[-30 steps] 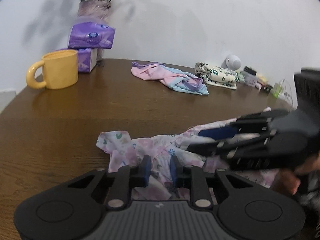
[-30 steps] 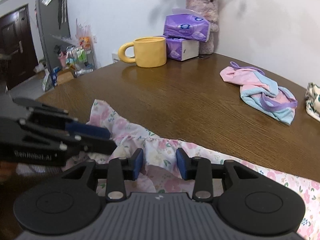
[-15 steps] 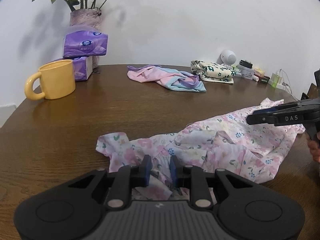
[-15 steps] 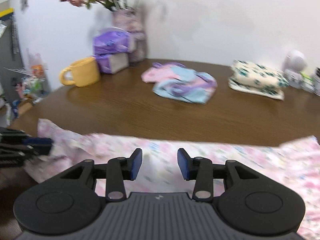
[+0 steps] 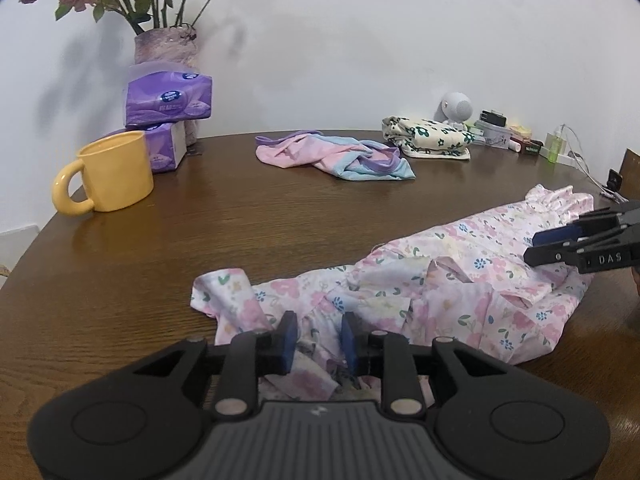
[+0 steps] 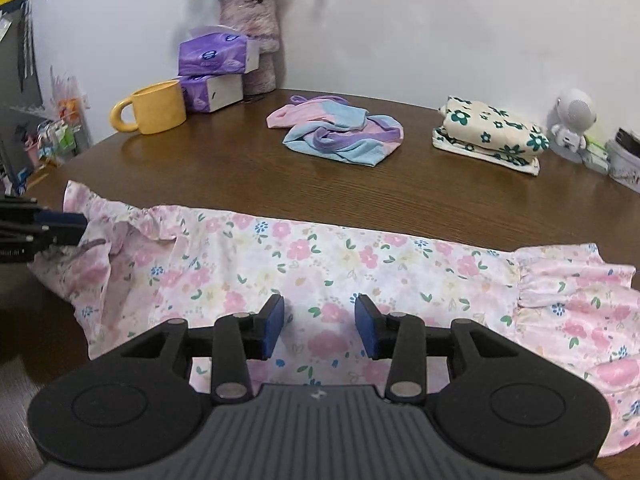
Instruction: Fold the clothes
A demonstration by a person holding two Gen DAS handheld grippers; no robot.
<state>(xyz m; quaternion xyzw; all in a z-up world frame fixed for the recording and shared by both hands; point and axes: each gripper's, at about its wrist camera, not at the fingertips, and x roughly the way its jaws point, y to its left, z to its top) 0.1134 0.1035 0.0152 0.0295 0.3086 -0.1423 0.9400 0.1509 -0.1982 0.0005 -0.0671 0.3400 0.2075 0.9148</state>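
Note:
A pink floral garment (image 6: 340, 256) lies stretched along the near edge of the brown table (image 6: 224, 168); it also shows in the left wrist view (image 5: 460, 280), bunched at its left end. My left gripper (image 5: 316, 338) is part open over that bunched left end, with cloth between its fingers. My right gripper (image 6: 320, 328) is open and hovers over the garment's middle, holding nothing. It shows from the side in the left wrist view (image 5: 532, 246). A crumpled pink, blue and purple garment (image 6: 340, 130) lies mid-table. A folded cream floral garment (image 6: 488, 132) sits at the back right.
A yellow mug (image 5: 108, 172), stacked purple tissue packs (image 5: 168, 98) and a vase of flowers (image 5: 166, 44) stand at the back left. A small white figurine (image 6: 572, 120) and small items (image 5: 504, 134) line the back right by the wall.
My right gripper has swung away from the left gripper to the right, and the floral garment now lies spread out lengthwise. My left gripper has stayed at the garment's left end.

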